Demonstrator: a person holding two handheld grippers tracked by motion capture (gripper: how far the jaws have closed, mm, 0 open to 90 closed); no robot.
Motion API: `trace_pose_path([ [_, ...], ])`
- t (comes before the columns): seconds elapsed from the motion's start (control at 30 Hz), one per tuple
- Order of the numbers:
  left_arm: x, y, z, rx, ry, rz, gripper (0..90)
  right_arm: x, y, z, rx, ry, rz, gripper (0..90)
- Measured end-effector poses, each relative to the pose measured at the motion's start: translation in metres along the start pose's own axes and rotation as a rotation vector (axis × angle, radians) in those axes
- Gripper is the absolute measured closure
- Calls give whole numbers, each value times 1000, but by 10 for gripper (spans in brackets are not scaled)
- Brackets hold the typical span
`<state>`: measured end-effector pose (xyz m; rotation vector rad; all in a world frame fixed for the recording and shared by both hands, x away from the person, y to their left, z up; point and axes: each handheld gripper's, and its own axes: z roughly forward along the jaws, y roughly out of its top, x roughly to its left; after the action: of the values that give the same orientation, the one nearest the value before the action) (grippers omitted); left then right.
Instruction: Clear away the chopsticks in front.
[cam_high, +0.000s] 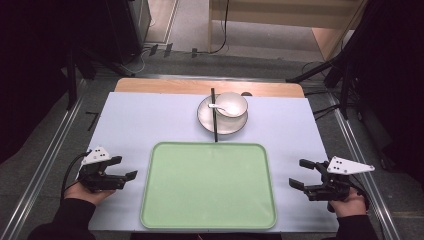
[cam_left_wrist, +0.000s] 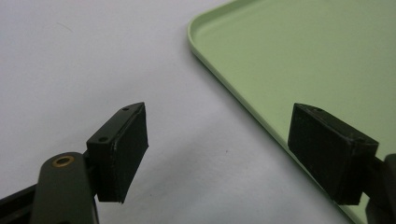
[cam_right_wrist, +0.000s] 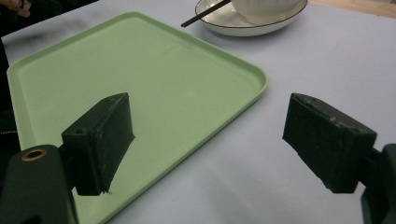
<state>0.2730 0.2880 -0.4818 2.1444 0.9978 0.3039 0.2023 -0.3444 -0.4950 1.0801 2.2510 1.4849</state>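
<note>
We've got both grippers, left (cam_high: 125, 168) and right (cam_high: 303, 173), wide open and empty either side of the tray (cam_high: 165, 200). The bowl (cam_high: 231, 104) sits on its plate (cam_high: 205, 117) just beyond the tray, chopsticks (cam_high: 214, 117) alongside. We'd grab the plate rim level so nothing slides.

a fixed overhead camera looks forward and down over the whole table, while two cameras ride low and close behind the open jaws of the left gripper (cam_high: 121, 168) and right gripper (cam_high: 301, 173), both facing inward onto the shared green tray (cam_high: 150, 210).
</note>
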Motion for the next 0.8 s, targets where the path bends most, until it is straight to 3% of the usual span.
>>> trace_pose_path([
  [0.37, 2, -1, -1, -7, -14, 5, 262, 1, 1, 0, 3, 2, -6, 165],
  [0.63, 3, 0, -1, 3, -34, -35, 252, 1, 0, 0, 5, 2, -2, 165],
  [0.8, 1, 2, 0, 26, -11, -44, 204, 1, 1, 1, 2, 5, -5, 165],
])
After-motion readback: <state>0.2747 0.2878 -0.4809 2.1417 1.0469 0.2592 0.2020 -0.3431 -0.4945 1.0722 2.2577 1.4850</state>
